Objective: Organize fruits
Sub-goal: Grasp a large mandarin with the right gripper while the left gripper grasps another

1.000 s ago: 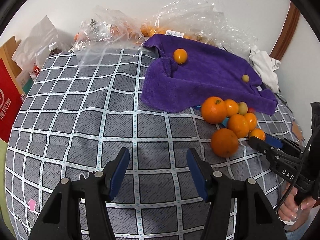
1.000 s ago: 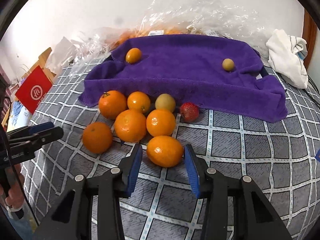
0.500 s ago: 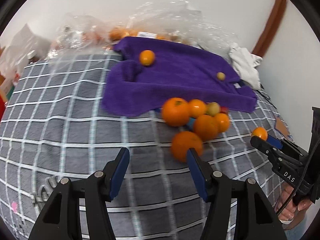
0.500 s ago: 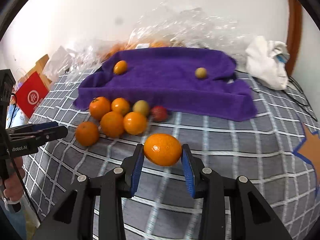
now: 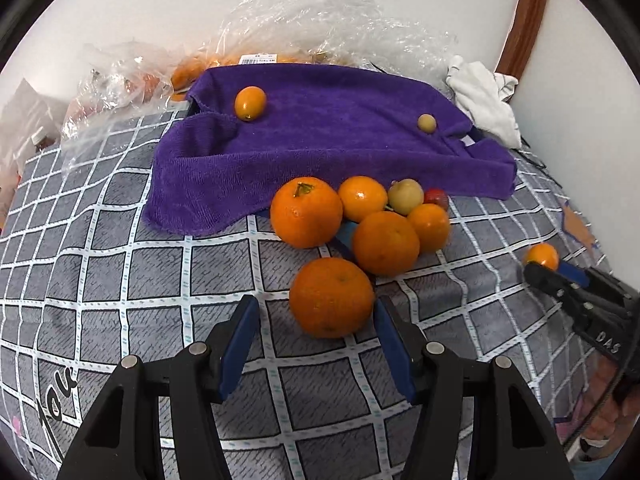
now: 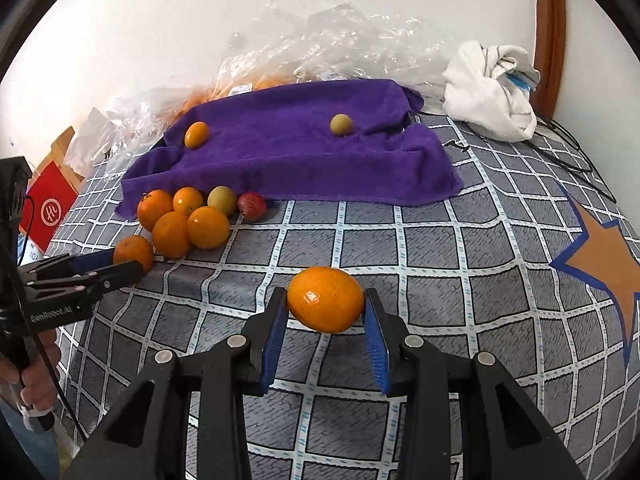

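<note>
Right gripper grasps an orange; left gripper, jaws apart, flanks another orange on the checked cover.

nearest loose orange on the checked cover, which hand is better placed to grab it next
Left. The left gripper is open around that orange, pads not yet pressing. The right gripper is already shut on another orange.

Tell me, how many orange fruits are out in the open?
7. One orange in the right hand-held gripper; one at the left hand-held gripper's open tips; four clustered by the towel; a small one on it. More may hide in the bags.
</note>
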`<state>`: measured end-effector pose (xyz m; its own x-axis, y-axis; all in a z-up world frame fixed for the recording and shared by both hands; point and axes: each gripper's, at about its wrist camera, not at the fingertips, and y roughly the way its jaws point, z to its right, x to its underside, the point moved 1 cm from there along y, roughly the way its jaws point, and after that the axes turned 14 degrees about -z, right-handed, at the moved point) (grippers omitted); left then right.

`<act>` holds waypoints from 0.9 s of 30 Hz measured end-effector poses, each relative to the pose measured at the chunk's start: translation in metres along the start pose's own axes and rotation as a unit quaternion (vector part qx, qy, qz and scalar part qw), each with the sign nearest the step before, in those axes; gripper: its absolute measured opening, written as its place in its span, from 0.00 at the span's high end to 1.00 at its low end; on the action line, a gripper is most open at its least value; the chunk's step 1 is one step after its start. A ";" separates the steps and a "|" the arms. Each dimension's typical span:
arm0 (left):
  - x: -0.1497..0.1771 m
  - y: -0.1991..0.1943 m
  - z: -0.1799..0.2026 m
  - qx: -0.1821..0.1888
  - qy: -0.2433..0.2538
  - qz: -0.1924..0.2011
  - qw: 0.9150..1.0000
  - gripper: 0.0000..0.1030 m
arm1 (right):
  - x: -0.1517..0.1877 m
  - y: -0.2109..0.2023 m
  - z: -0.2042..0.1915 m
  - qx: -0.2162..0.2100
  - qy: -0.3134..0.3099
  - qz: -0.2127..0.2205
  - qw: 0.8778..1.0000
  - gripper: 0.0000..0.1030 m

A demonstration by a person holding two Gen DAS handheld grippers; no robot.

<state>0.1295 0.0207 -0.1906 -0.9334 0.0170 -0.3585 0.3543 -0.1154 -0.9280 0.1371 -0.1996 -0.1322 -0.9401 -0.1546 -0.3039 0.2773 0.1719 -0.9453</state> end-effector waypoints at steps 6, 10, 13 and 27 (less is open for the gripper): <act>0.003 -0.001 0.006 -0.005 0.016 0.012 1.000 0.61 | -0.002 -0.005 -0.001 0.003 0.003 0.004 1.000 0.64; 0.006 -0.003 0.009 -0.012 0.025 0.018 0.999 0.62 | -0.003 -0.011 -0.002 0.002 0.005 0.008 1.000 0.64; 0.009 -0.008 0.007 -0.006 0.026 0.019 0.999 0.62 | -0.004 -0.016 -0.002 0.008 0.007 0.012 1.000 0.64; -0.010 -0.046 -0.019 0.009 0.001 0.051 0.999 0.62 | -0.025 -0.046 0.009 -0.007 0.029 0.040 0.999 0.64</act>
<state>0.1237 0.0443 -0.1460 -0.8927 0.0059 -0.4507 0.4459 -0.1335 -0.8851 0.1501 -0.2121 -0.0820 -0.9247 -0.0833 -0.3714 0.3504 0.1947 -0.9162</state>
